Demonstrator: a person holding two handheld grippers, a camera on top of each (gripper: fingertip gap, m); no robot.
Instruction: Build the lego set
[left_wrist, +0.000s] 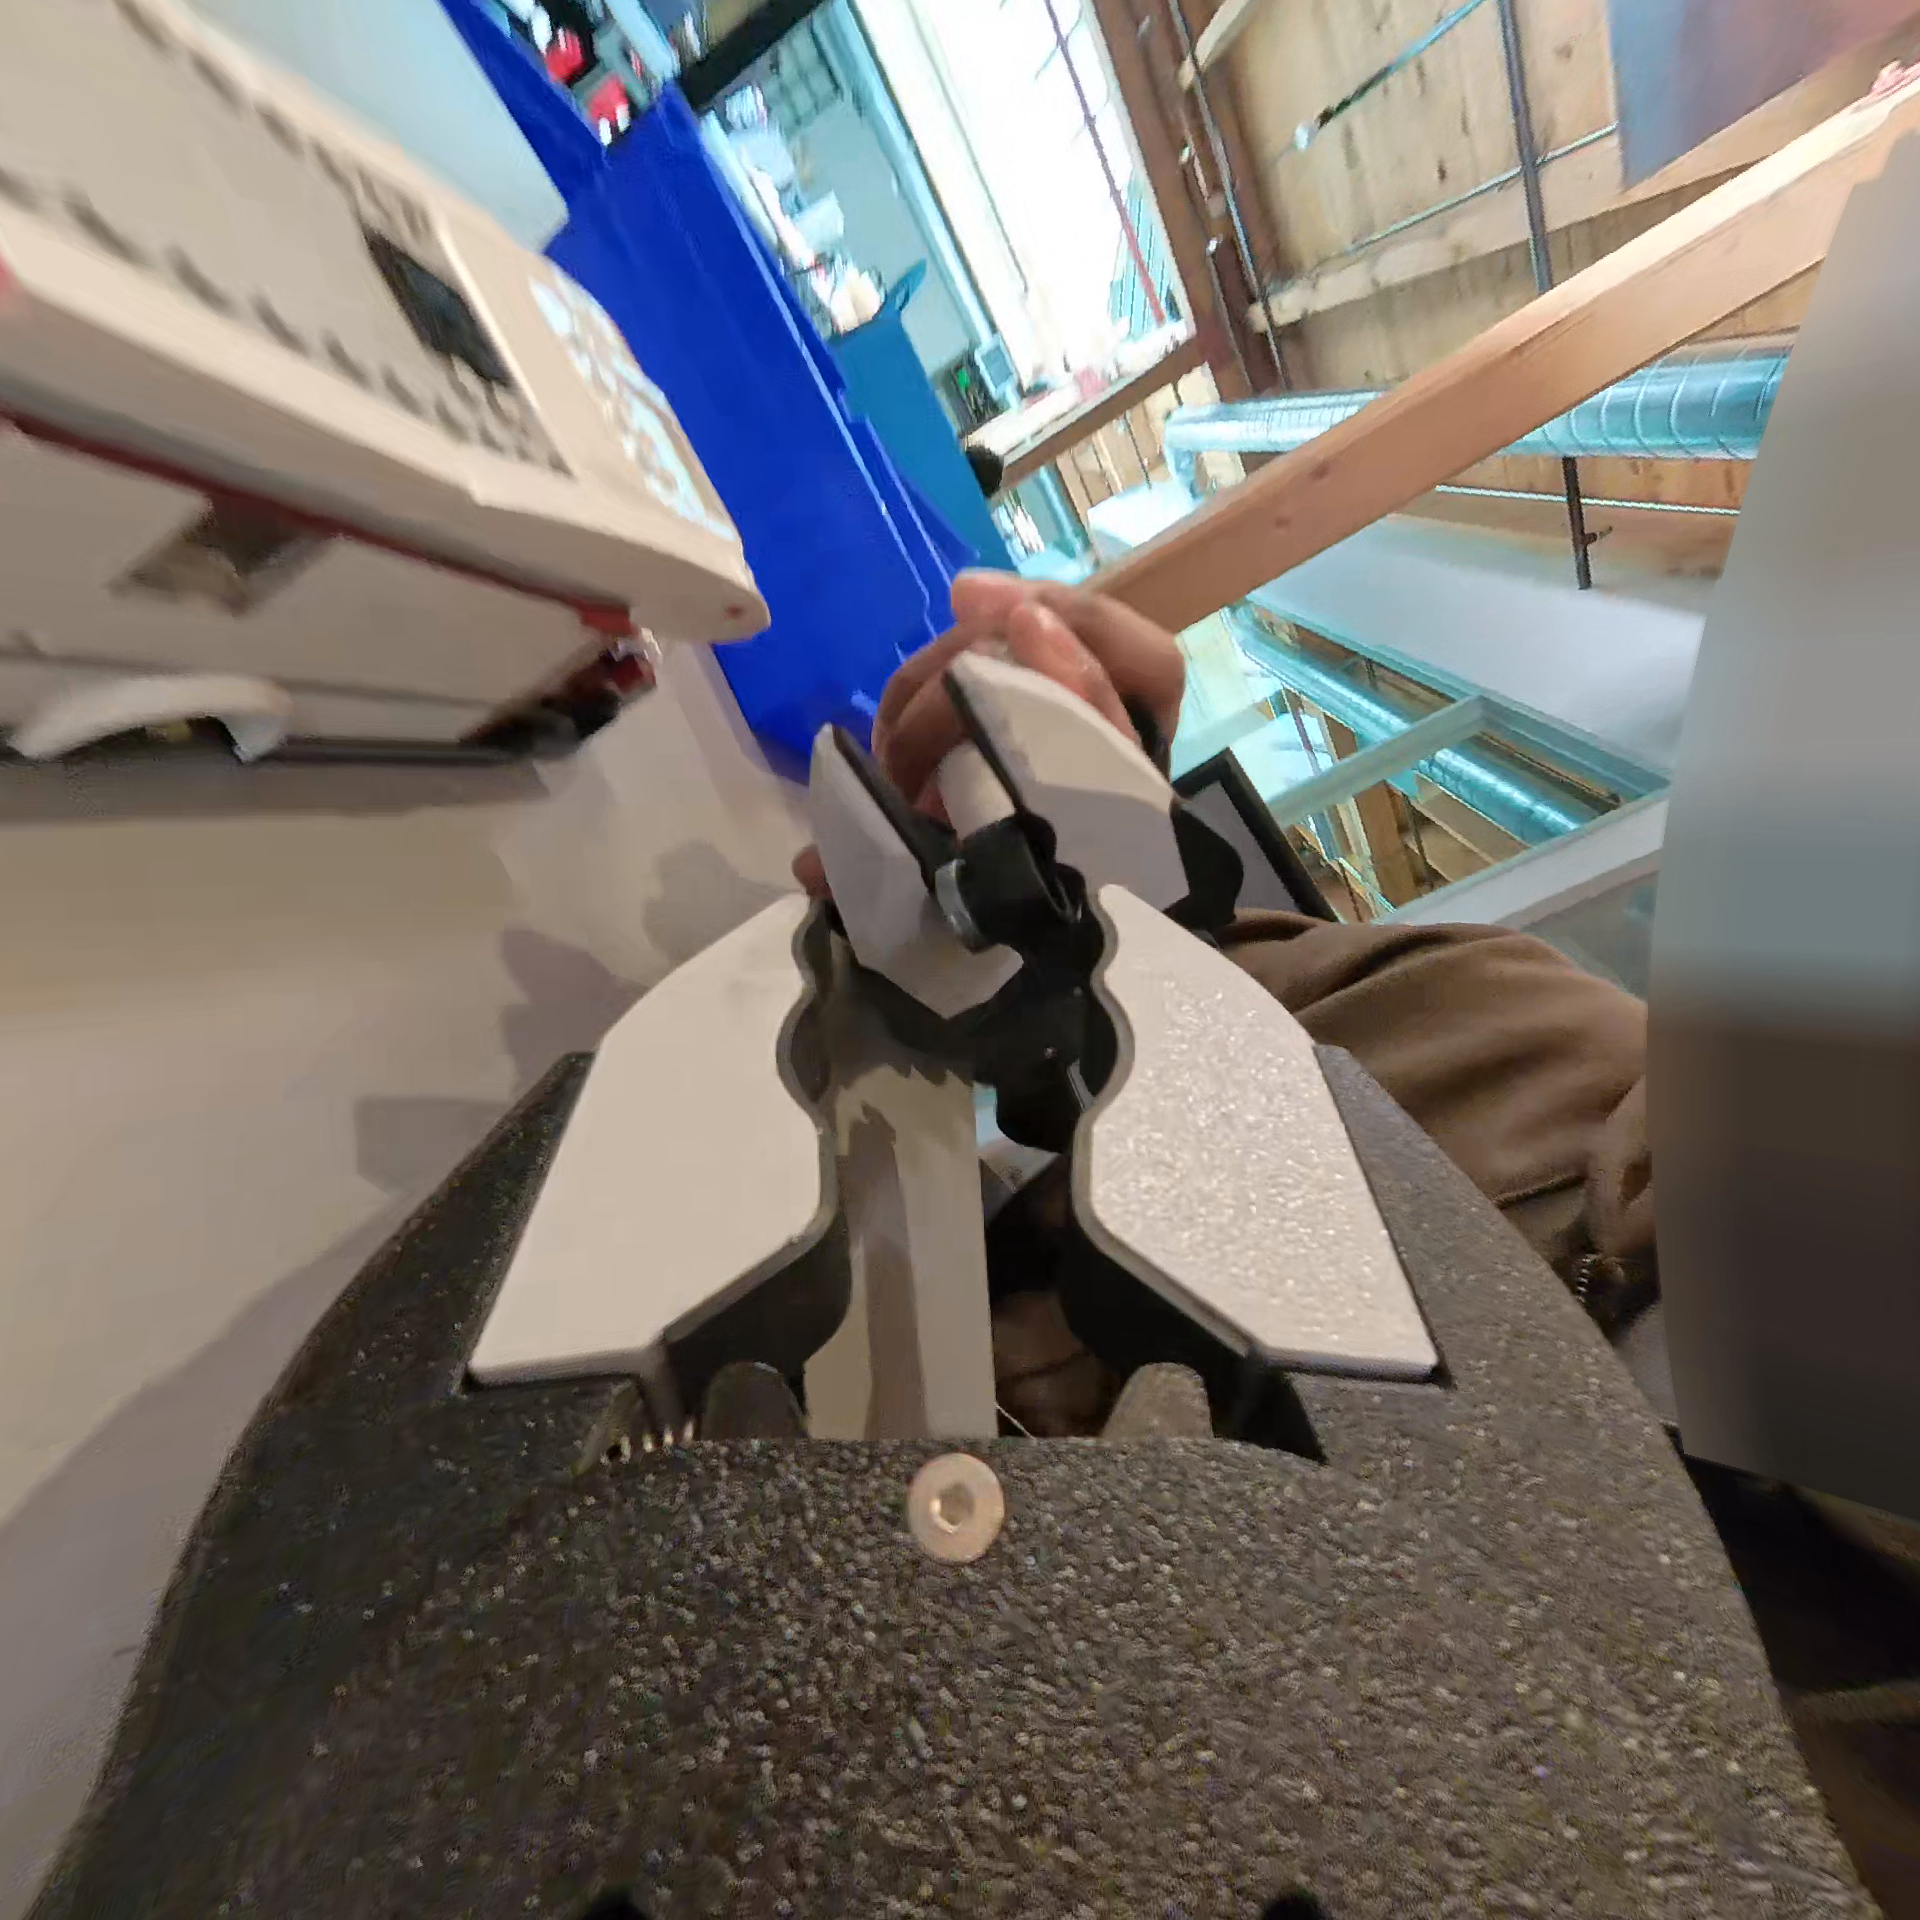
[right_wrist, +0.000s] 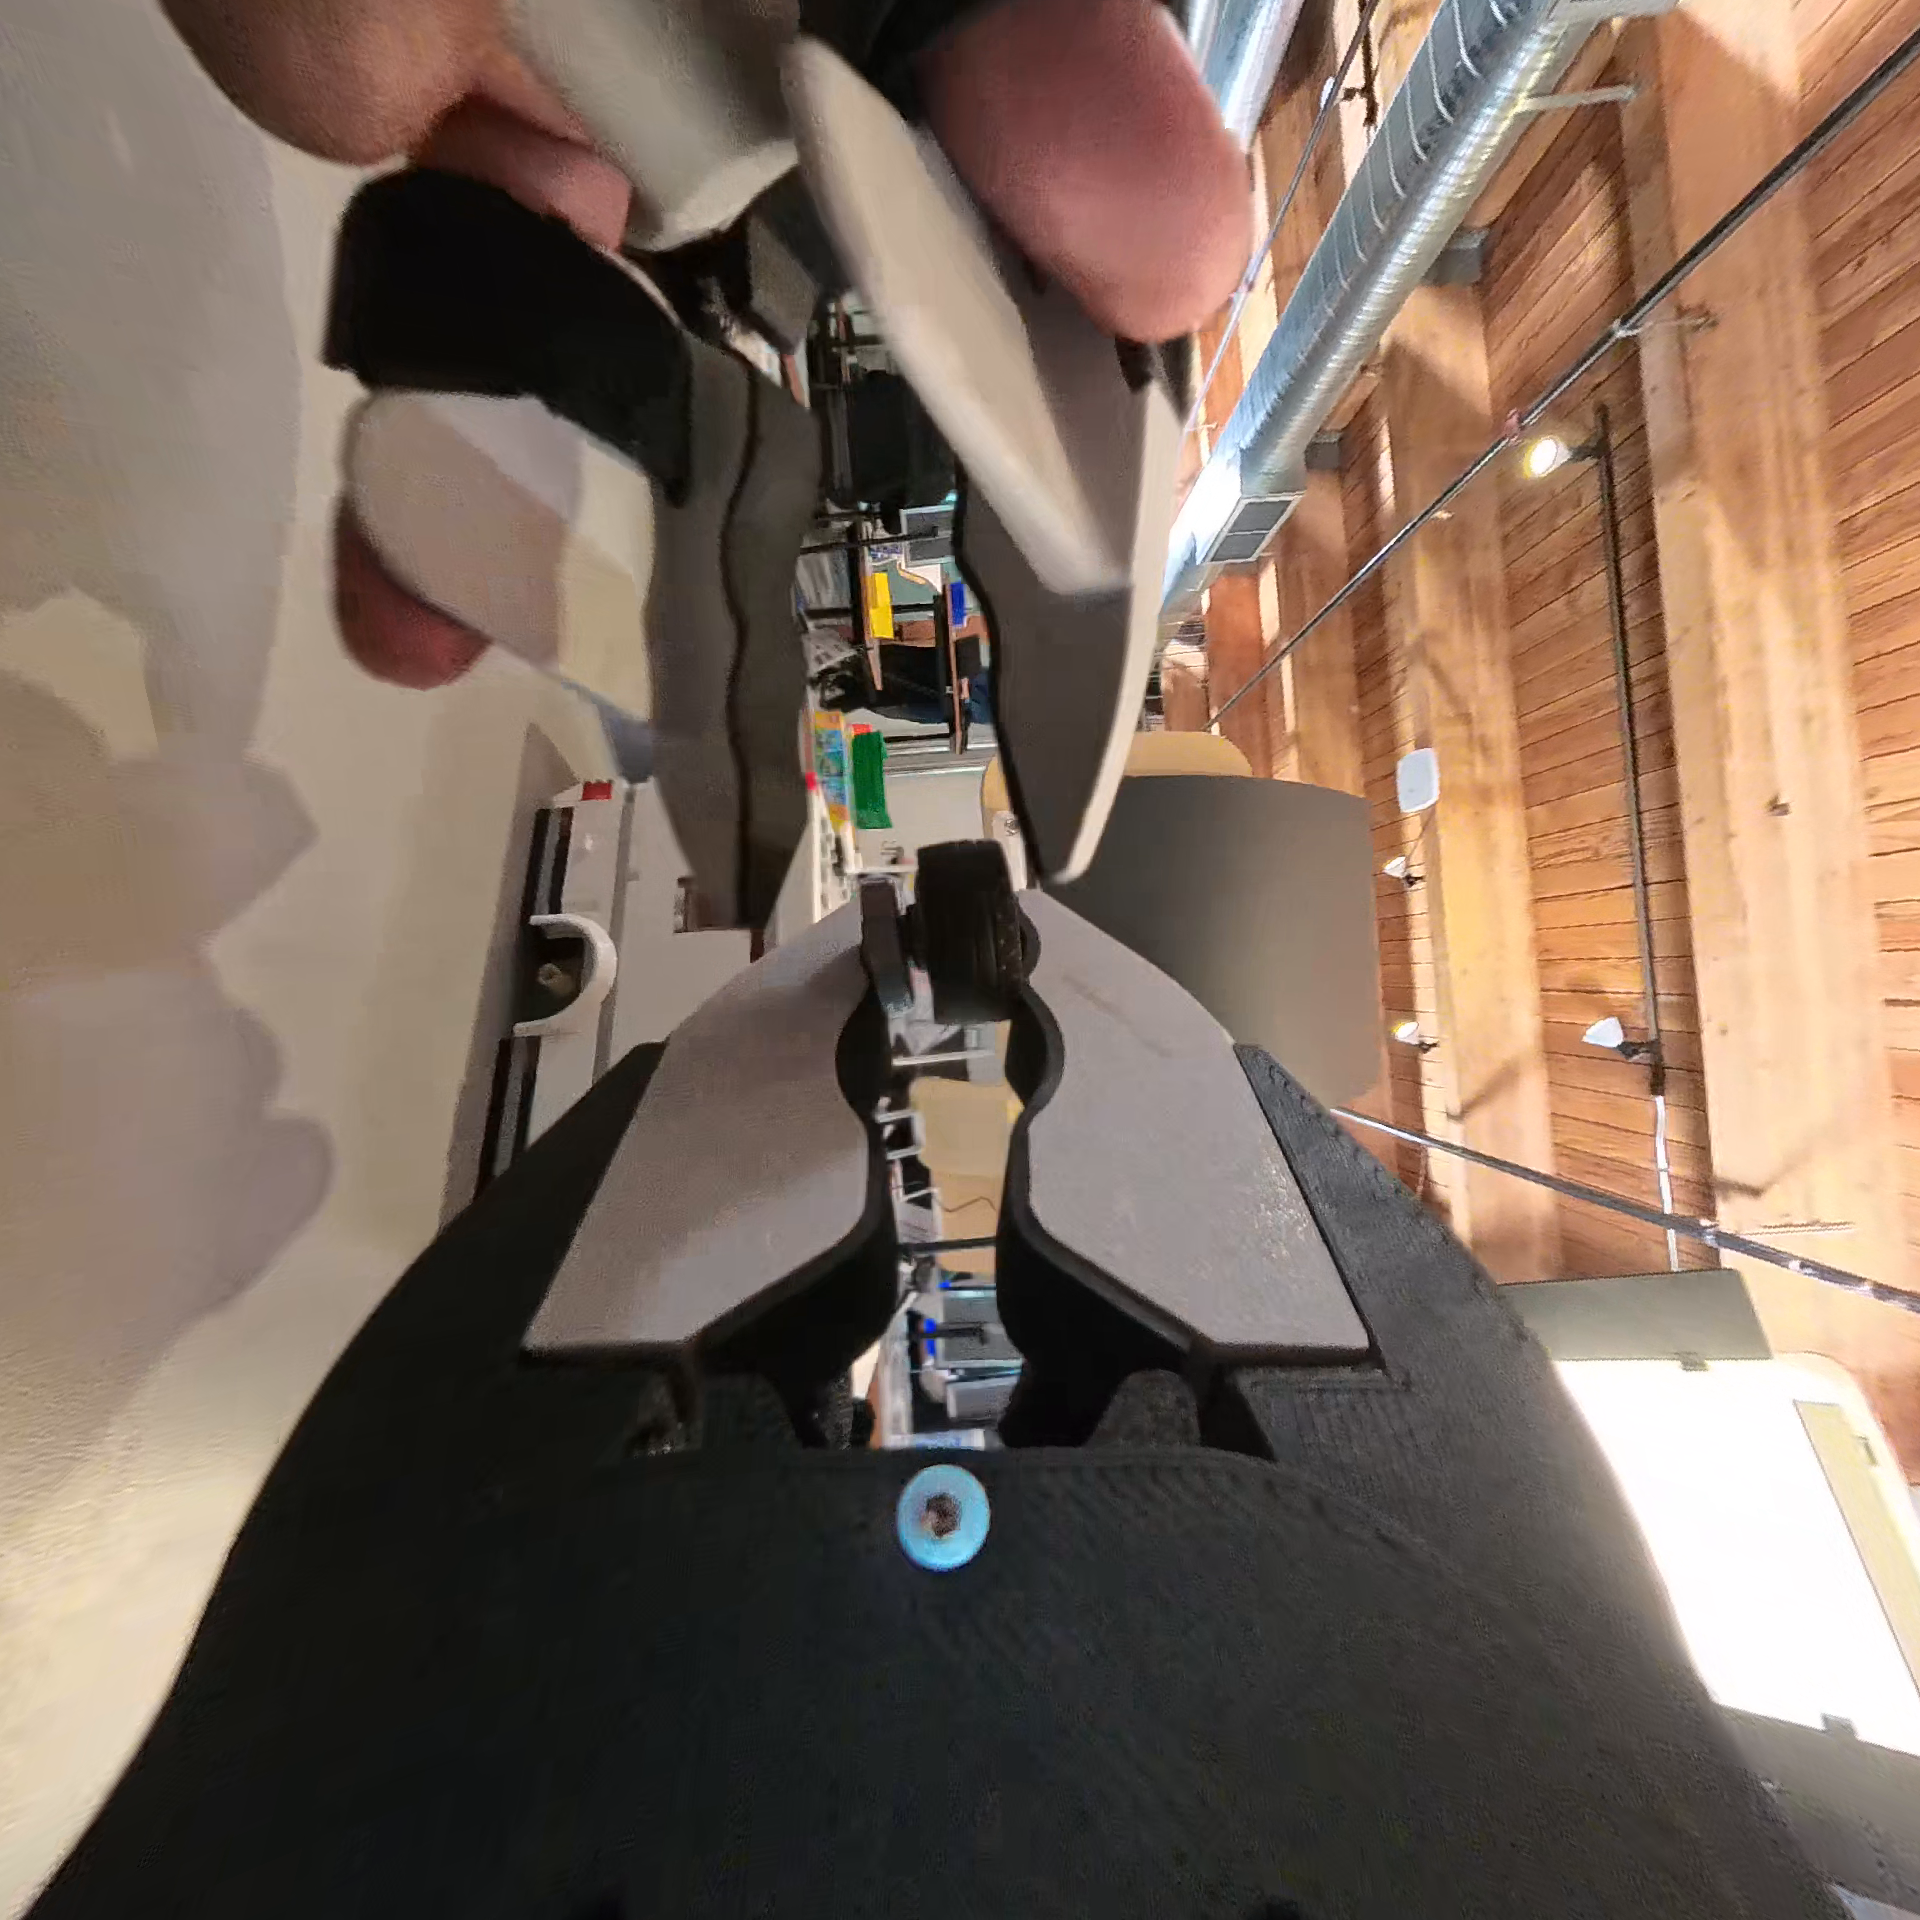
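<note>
My right gripper (right_wrist: 951, 935) is shut on a small black wheel-like part (right_wrist: 966, 935) that has a thin black piece and a metal fastener beside it. The same part (left_wrist: 1013, 883) shows in the left wrist view, pinched between the right gripper's white fingers (left_wrist: 883, 873), with a silver nut (left_wrist: 951, 896) on its side. My left gripper (left_wrist: 956, 920) is open, and its fingertips stand on either side of the right gripper's tips without pressing on the part. In the right wrist view the left gripper (right_wrist: 894, 821) shows with its fingers spread, held by a hand (right_wrist: 1081, 156).
A white and red machine (left_wrist: 312, 416) lies at the upper left, with a blue bin (left_wrist: 748, 468) behind it. A brown sleeve (left_wrist: 1455, 1039) is at the right. A grey cylinder (right_wrist: 1247, 914) stands behind the grippers. A white unit with a curved hook (right_wrist: 566, 977) is at the left.
</note>
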